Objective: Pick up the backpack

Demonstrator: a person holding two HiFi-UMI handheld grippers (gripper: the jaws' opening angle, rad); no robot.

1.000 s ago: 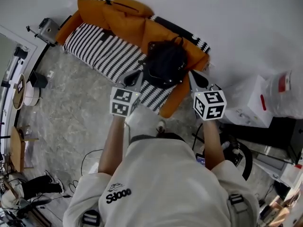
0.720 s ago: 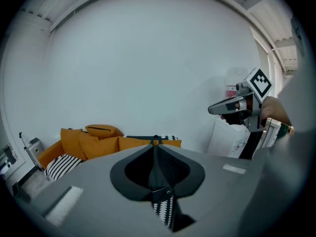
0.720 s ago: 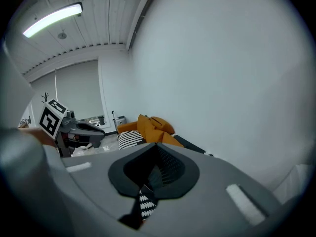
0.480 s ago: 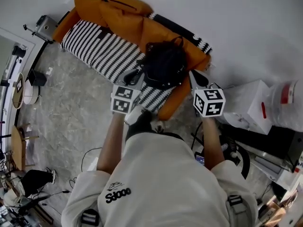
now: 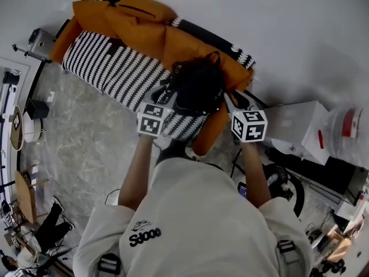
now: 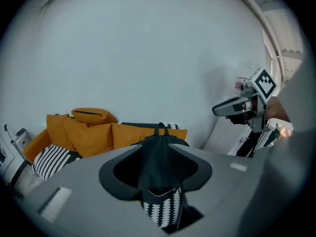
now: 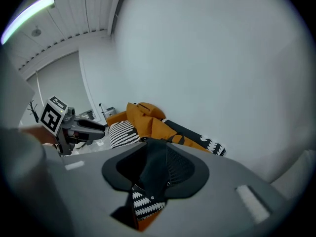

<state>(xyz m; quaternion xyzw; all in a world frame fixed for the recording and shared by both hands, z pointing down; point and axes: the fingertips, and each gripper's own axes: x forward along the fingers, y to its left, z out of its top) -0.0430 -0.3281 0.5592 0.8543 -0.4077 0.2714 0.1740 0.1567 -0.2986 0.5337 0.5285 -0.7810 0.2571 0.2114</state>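
A black backpack (image 5: 197, 87) stands on the right end of a sofa with a black-and-white striped seat (image 5: 109, 67) and orange cushions (image 5: 134, 23). My left gripper (image 5: 165, 93) is at the backpack's left edge and my right gripper (image 5: 235, 101) at its right edge, one on each side. Both pairs of jaws have just been opening, and nothing is pinched between them. In the left gripper view the backpack (image 6: 160, 154) is dead ahead and the right gripper (image 6: 236, 107) hangs at the right. The right gripper view shows the backpack (image 7: 157, 164) ahead and the left gripper (image 7: 81, 127) at the left.
A white wall runs behind the sofa. Right of it stand a white box (image 5: 300, 126) and a clear plastic bag (image 5: 346, 123). Cables and dark gear (image 5: 285, 183) lie on the floor by my right side. A small device (image 5: 39, 38) sits past the sofa's left end.
Both grippers have moved forward and down to the backpack's two sides. Their jaws were shut before and now stand apart.
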